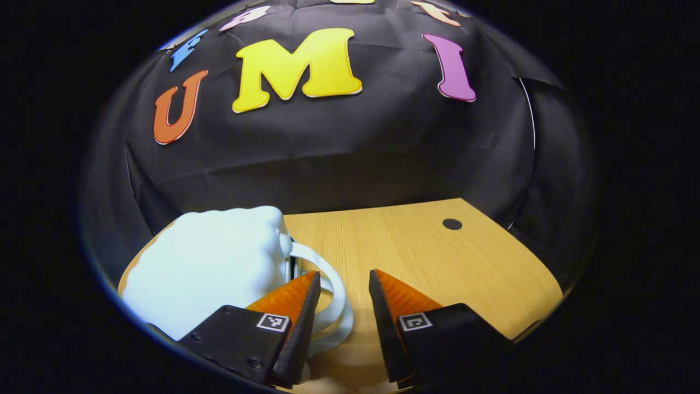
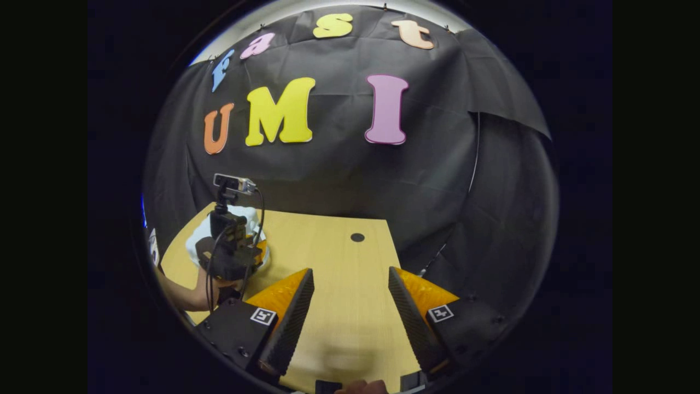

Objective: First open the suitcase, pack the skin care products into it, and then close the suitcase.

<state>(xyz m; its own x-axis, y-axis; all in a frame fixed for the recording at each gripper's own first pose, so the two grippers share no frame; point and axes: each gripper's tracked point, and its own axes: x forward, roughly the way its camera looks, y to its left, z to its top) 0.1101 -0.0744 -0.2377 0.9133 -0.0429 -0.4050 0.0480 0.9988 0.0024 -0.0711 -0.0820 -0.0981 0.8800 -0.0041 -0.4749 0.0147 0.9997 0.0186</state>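
Note:
In the left gripper view, a small white suitcase (image 1: pixel 213 268) sits at the left of the wooden table (image 1: pixel 437 262), its looped white handle (image 1: pixel 334 290) pointing toward me. My left gripper (image 1: pixel 344 273) is open. The handle curves just inside its left finger, and neither finger presses on it. In the right gripper view, a hand holds the left gripper (image 2: pixel 257 249) far off at the left, against the white suitcase (image 2: pixel 247 215). My right gripper (image 2: pixel 350 270) is open above bare table (image 2: pixel 339 306), with nothing between its fingers.
A small dark round hole (image 1: pixel 452 224) marks the table's far right part, seen again in the right gripper view (image 2: pixel 357 237). Black cloth walls close in behind and to the right of the table. The table's right edge drops off near the right gripper.

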